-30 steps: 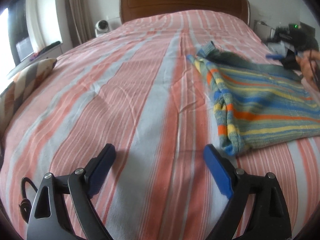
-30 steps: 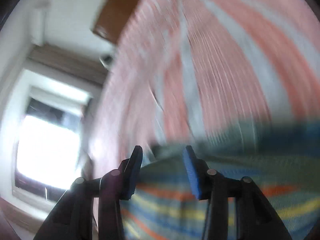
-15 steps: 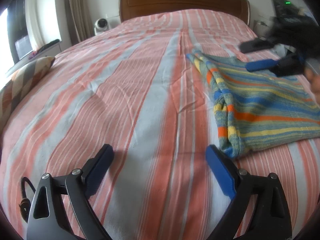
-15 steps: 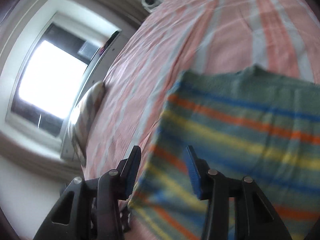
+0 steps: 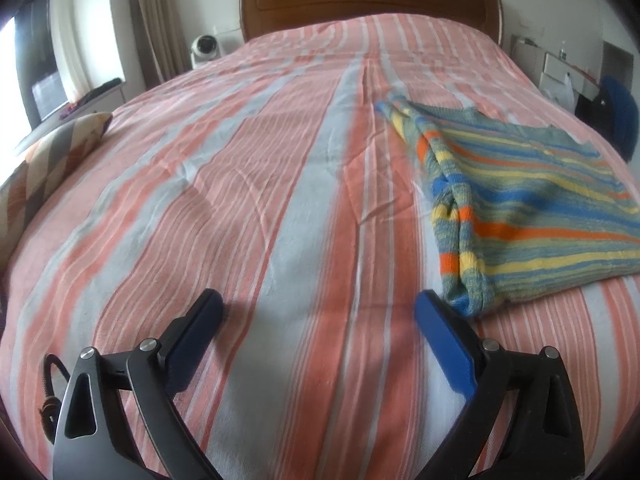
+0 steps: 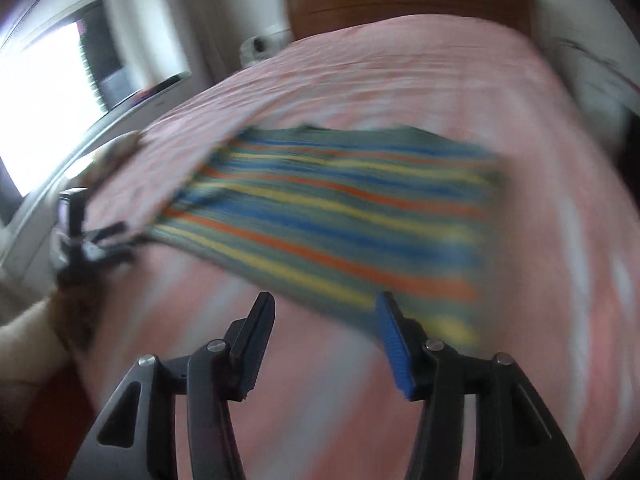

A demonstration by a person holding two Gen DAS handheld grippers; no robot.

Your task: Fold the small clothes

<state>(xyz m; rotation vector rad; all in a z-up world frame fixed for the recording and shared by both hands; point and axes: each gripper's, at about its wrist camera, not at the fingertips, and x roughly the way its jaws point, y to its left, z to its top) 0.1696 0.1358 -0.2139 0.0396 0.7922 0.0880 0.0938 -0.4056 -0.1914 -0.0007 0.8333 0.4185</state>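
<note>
Now | striped knit (image 5: 532, 208) lies folded on bed (image 5: 240, 184) | left gripper (image 5: 320, 320), right gripper (image 6: 324, 332) wide, empty | next: final fold likely

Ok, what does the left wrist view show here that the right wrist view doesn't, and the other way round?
Only the left wrist view shows the folded edge of the striped sweater sharply, with a patterned pillow at the bed's left edge and the left gripper, jaws wide open over bare bedspread. Only the right wrist view shows the right gripper, jaws open and empty at the sweater's near edge, heavily blurred. Both share the sweater lying flat on the bed and the wooden headboard.
</note>
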